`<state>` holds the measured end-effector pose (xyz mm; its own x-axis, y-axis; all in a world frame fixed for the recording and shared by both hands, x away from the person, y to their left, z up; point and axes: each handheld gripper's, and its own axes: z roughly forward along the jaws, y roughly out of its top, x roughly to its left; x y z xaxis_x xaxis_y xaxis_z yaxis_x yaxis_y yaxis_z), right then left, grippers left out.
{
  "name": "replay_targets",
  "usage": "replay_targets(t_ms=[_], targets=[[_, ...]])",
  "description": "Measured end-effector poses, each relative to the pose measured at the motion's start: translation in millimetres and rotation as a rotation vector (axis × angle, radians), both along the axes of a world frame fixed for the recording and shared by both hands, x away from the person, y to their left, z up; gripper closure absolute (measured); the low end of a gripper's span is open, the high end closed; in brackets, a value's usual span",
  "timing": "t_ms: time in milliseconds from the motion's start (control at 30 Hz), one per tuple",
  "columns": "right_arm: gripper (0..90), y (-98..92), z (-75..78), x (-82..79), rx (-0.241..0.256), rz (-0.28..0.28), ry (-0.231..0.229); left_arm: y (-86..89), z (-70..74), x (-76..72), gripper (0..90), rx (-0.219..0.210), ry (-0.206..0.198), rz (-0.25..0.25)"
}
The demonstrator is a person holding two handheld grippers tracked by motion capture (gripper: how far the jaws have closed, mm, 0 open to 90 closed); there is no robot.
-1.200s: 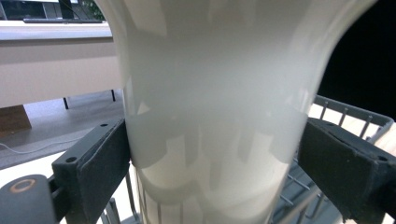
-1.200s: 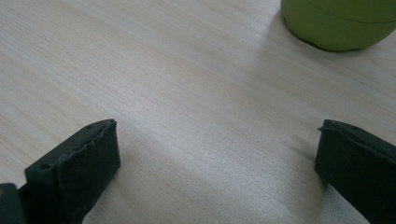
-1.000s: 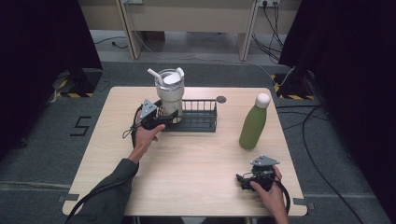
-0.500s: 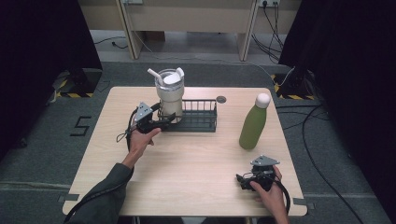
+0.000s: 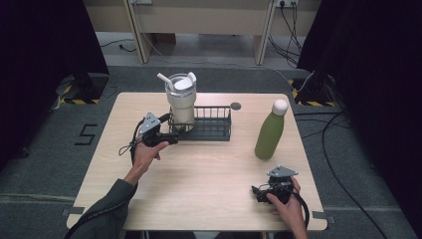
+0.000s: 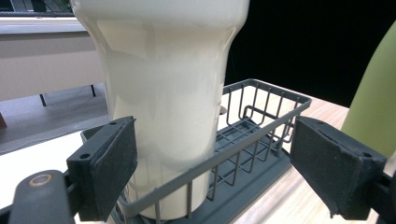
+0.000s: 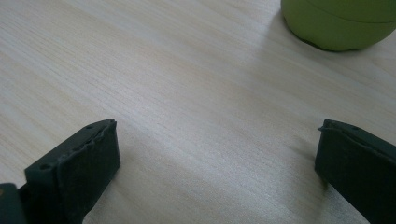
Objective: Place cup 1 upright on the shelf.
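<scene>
Cream-coloured and tall, one tumbler [image 5: 180, 102] with a lid and a straw stands upright inside the left end of one dark wire rack [image 5: 206, 123], the single container on the wooden table [image 5: 199, 174]; the rest of the rack holds nothing else. One green bottle [image 5: 270, 130] with a white cap stands upright on the bare tabletop, well apart from the rack to its right. One small dark disc [image 5: 236, 105] lies on the table just behind the rack. Two grippers are in play. The left gripper [image 5: 169, 139] sits at the rack's left end with its jaws spread wide, the tumbler [image 6: 163, 93] and rack wire [image 6: 247, 135] between them but ungripped. The right gripper [image 5: 255, 193] rests near the table's front right corner, jaws likewise parted over bare wood, the bottle's base [image 7: 338, 23] beyond them.
</scene>
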<state>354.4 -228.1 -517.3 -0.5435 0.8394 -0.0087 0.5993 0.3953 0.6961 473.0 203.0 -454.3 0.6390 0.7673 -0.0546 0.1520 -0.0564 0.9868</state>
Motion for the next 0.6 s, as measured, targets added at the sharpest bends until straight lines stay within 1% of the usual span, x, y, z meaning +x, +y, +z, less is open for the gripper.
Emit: replay_targets(t_ms=[67, 100, 333, 533, 600], targets=[[0.5, 0.0, 0.1, 0.0, 0.000, 0.000, 0.001, 0.5, 0.4, -1.5, 14.6, 0.002, -0.001, -0.003], [0.5, 0.1, 0.1, -0.1, 0.001, -0.002, 0.002, 1.2, 1.1, -4.5, 14.6, 0.007, -0.002, -0.005], [0.4, 0.1, -0.3, 0.1, 0.002, 0.000, -0.003, 2.4, 2.9, -11.8, 14.7, 0.007, -0.003, -0.009], [0.5, 0.6, -0.1, -0.5, 0.006, -0.007, 0.004, 4.3, 2.8, -22.7, 14.6, 0.028, -0.007, -0.020], [0.5, 0.6, -0.1, -0.5, 0.007, -0.007, 0.003, 4.7, 2.5, -24.0, 14.6, 0.031, -0.006, -0.021]])
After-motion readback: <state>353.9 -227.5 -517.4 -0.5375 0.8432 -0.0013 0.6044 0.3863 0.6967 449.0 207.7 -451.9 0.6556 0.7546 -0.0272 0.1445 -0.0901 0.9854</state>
